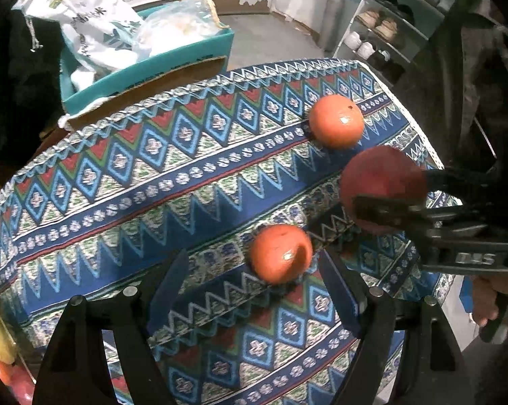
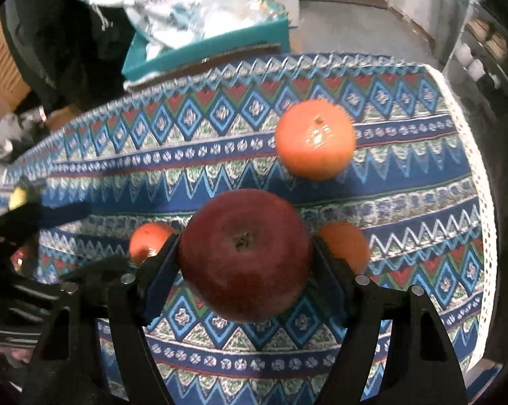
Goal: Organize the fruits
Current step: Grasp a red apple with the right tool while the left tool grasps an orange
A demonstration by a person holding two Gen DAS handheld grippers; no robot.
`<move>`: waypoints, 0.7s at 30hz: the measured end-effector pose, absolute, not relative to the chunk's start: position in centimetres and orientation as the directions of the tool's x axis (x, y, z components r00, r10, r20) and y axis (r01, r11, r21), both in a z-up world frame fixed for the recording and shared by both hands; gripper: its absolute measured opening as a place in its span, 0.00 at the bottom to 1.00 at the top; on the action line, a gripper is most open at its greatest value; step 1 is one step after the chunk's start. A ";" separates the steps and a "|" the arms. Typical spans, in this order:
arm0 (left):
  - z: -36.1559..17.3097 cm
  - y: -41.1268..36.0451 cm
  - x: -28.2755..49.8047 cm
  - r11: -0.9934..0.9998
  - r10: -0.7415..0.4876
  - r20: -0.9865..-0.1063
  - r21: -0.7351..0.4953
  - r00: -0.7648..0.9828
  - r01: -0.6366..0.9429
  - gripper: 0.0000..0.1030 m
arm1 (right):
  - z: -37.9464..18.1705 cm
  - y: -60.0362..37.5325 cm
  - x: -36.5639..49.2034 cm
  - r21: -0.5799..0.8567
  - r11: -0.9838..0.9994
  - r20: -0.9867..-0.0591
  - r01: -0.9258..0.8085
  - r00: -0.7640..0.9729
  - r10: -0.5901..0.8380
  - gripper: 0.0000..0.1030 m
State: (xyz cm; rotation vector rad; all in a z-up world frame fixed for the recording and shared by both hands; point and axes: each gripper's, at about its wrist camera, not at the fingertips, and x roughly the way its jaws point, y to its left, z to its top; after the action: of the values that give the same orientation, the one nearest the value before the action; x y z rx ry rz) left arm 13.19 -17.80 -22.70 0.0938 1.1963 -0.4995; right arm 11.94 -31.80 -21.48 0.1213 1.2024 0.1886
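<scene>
A dark red apple (image 2: 245,258) sits stem-up among three oranges (image 2: 314,140).

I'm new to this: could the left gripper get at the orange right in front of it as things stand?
Probably yes. The left gripper is open, and the near orange lies on the patterned cloth just ahead of its fingers with nothing between. The right gripper, holding the apple, is off to the side.

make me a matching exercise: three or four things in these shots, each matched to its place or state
Things:
1. red apple
2. far orange
3. left gripper
4. teal box

Places or states:
A. open, an orange just beyond its fingers
B. beyond the table's far edge, holding white bags
C. between the right gripper's fingers
D. alone on the tablecloth near the far edge

Pairs: 1-C, 2-D, 3-A, 4-B
</scene>
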 end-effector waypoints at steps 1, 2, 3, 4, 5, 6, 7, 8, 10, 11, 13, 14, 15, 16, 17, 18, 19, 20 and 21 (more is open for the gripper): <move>-22.9 -18.3 13.3 0.886 -0.321 -0.909 -0.190 0.265 0.422 0.79 | -21.1 -31.9 11.7 0.179 0.981 -0.914 -0.080 0.355 0.196 0.73; -23.2 -18.7 13.4 0.885 -0.319 -0.912 -0.188 0.260 0.426 0.79 | -20.8 -32.1 12.0 0.173 0.982 -0.914 -0.077 0.360 0.189 0.73; -23.3 -19.0 13.4 0.883 -0.320 -0.913 -0.190 0.255 0.429 0.79 | -20.7 -32.3 11.8 0.174 0.982 -0.912 -0.073 0.364 0.189 0.73; -23.5 -19.4 13.5 0.882 -0.320 -0.914 -0.190 0.251 0.432 0.79 | -20.4 -32.3 11.7 0.180 0.981 -0.911 -0.069 0.365 0.193 0.73; -23.7 -19.7 13.6 0.883 -0.314 -0.916 -0.185 0.249 0.432 0.79 | -20.3 -32.5 11.5 0.185 0.980 -0.909 -0.068 0.368 0.197 0.73; -23.9 -20.1 13.7 0.884 -0.306 -0.920 -0.180 0.244 0.431 0.79 | -20.2 -32.6 11.4 0.184 0.981 -0.908 -0.068 0.370 0.196 0.73; -24.2 -20.4 13.8 0.883 -0.308 -0.922 -0.184 0.236 0.432 0.79 | -20.1 -32.7 11.3 0.177 0.982 -0.908 -0.069 0.373 0.190 0.73; -24.4 -20.6 13.9 0.882 -0.310 -0.922 -0.188 0.232 0.432 0.79 | -20.0 -32.8 11.3 0.169 0.983 -0.909 -0.070 0.374 0.183 0.73; -24.9 -21.0 14.0 0.887 -0.294 -0.928 -0.176 0.228 0.427 0.79 | -20.1 -32.8 11.3 0.154 0.986 -0.912 -0.064 0.376 0.166 0.73; -25.2 -21.0 14.0 0.886 -0.293 -0.930 -0.176 0.223 0.428 0.79 | -20.2 -32.9 11.3 0.154 0.986 -0.912 -0.060 0.376 0.165 0.73; -25.7 -21.1 14.0 0.887 -0.287 -0.933 -0.174 0.216 0.428 0.79 | -20.3 -33.1 11.4 0.166 0.985 -0.911 -0.051 0.375 0.172 0.73; -25.9 -21.1 14.0 0.889 -0.281 -0.935 -0.169 0.218 0.425 0.79 | -20.3 -33.2 11.4 0.169 0.984 -0.910 -0.048 0.375 0.175 0.73; -26.1 -21.0 14.0 0.892 -0.277 -0.936 -0.166 0.219 0.420 0.79 | -20.3 -33.2 11.4 0.169 0.985 -0.910 -0.048 0.376 0.174 0.73; -26.2 -20.9 14.1 0.894 -0.279 -0.935 -0.170 0.219 0.415 0.77 | -20.3 -33.2 11.5 0.168 0.985 -0.910 -0.049 0.375 0.174 0.73; -26.4 -20.7 14.2 0.895 -0.285 -0.934 -0.178 0.217 0.408 0.71 | -20.3 -33.1 11.5 0.169 0.984 -0.910 -0.051 0.375 0.175 0.73; -26.6 -20.6 14.3 0.897 -0.291 -0.933 -0.189 0.212 0.401 0.62 | -20.4 -33.1 11.5 0.170 0.984 -0.910 -0.053 0.374 0.178 0.73; -26.9 -20.5 14.3 0.895 -0.304 -0.932 -0.209 0.196 0.394 0.59 | -20.4 -33.0 11.6 0.171 0.984 -0.910 -0.056 0.374 0.179 0.73; -27.0 -20.5 14.3 0.890 -0.323 -0.929 -0.233 0.180 0.392 0.51 | -20.4 -32.9 11.6 0.170 0.984 -0.910 -0.058 0.374 0.179 0.73; -27.0 -20.5 14.2 0.886 -0.334 -0.926 -0.245 0.177 0.393 0.48 | -20.5 -32.8 11.7 0.168 0.984 -0.910 -0.060 0.374 0.178 0.73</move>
State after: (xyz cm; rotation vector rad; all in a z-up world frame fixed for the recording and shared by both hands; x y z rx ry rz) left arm 14.22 -20.46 -27.03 0.0534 1.2947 -0.5146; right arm 11.66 -32.77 -20.47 0.1131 1.1779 0.1530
